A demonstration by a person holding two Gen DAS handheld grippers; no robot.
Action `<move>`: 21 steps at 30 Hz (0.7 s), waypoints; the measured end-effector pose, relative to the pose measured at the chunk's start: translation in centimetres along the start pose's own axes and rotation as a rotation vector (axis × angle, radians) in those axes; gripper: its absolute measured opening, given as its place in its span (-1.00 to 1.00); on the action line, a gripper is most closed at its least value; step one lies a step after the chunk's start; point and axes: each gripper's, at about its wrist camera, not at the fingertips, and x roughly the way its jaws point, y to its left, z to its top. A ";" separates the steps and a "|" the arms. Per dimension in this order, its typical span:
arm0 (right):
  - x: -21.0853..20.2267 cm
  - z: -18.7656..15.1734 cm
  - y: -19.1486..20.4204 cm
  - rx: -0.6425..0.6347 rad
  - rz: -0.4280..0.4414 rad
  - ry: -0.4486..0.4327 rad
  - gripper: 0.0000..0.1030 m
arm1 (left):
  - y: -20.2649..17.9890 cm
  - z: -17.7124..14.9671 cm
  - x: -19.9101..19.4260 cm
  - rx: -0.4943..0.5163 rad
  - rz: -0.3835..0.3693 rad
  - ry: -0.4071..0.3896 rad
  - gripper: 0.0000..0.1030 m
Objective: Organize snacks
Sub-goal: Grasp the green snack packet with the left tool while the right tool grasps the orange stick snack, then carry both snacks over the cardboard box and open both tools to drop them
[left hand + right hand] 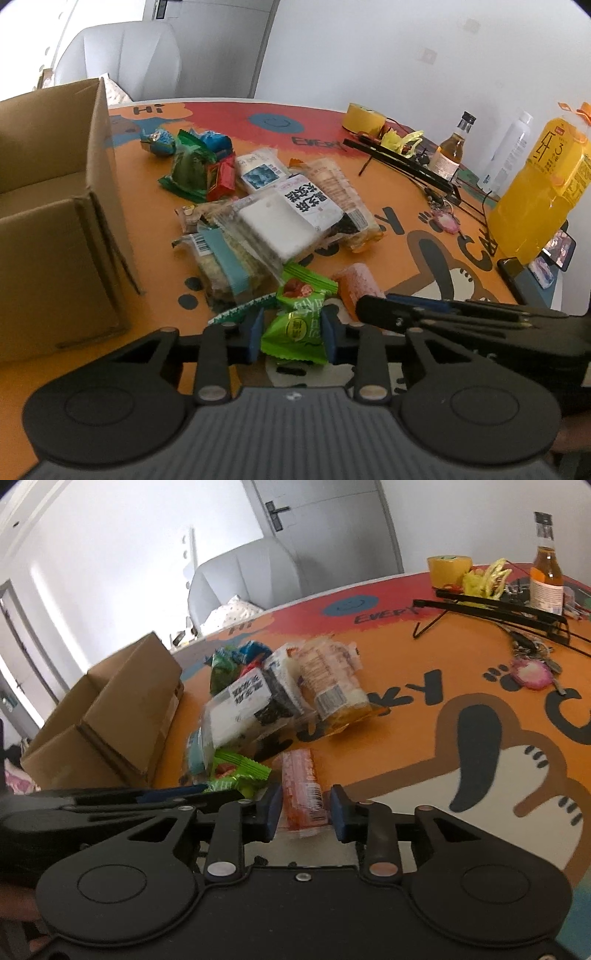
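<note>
Both grippers angled down near table's [155, 206] near edge. Left gripper [293, 334] clamps crinkly green packet [295, 332]; right gripper [303, 809] pinches orange, glossy wrapped bar [301, 786].

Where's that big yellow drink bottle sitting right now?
In the left wrist view, the yellow drink bottle stands at the table's far right edge, beside a clear bottle and behind a phone.

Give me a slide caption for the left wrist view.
Left gripper closed on a green snack packet beside the cardboard box.
</note>
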 end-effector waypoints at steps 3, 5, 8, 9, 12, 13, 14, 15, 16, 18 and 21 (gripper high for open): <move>-0.2 -0.1 0.0 0.006 0.015 -0.002 -0.61 | -0.2 -0.1 -0.5 -0.002 -0.001 -0.006 -0.49; -0.4 -0.3 0.1 0.009 0.014 -0.009 -0.65 | -0.4 -0.1 -0.9 0.001 -0.004 -0.014 -0.60; -0.9 -0.6 0.0 0.018 0.018 -0.017 -0.68 | -0.4 -0.2 -1.4 0.003 0.004 -0.019 -0.61; -1.0 -0.6 0.0 0.018 0.016 -0.021 -0.70 | -0.4 -0.3 -1.5 0.002 0.005 -0.020 -0.62; -1.7 -0.6 0.1 0.027 0.011 -0.042 -0.72 | -0.2 -0.5 -2.1 -0.003 0.009 -0.025 -0.67; -2.0 -0.6 0.1 0.025 0.011 -0.052 -0.72 | -0.3 -0.5 -2.3 -0.004 0.007 -0.029 -0.68; -2.3 -0.6 0.2 0.023 0.013 -0.062 -0.72 | -0.3 -0.5 -2.6 -0.004 0.006 -0.036 -0.68; -2.5 -0.5 0.3 0.024 0.014 -0.068 -0.72 | -0.3 -0.5 -2.9 -0.004 0.008 -0.043 -0.69; -2.7 -0.5 0.3 0.025 0.015 -0.072 -0.72 | -0.3 -0.5 -3.2 -0.002 0.008 -0.051 -0.69; -3.1 -0.4 0.5 0.026 0.014 -0.081 -0.72 | -0.2 -0.5 -3.9 -0.005 0.007 -0.063 -0.72; -3.8 -0.1 1.2 0.015 0.019 -0.100 -0.73 | -0.1 -0.6 -4.9 -0.006 0.012 -0.080 -0.74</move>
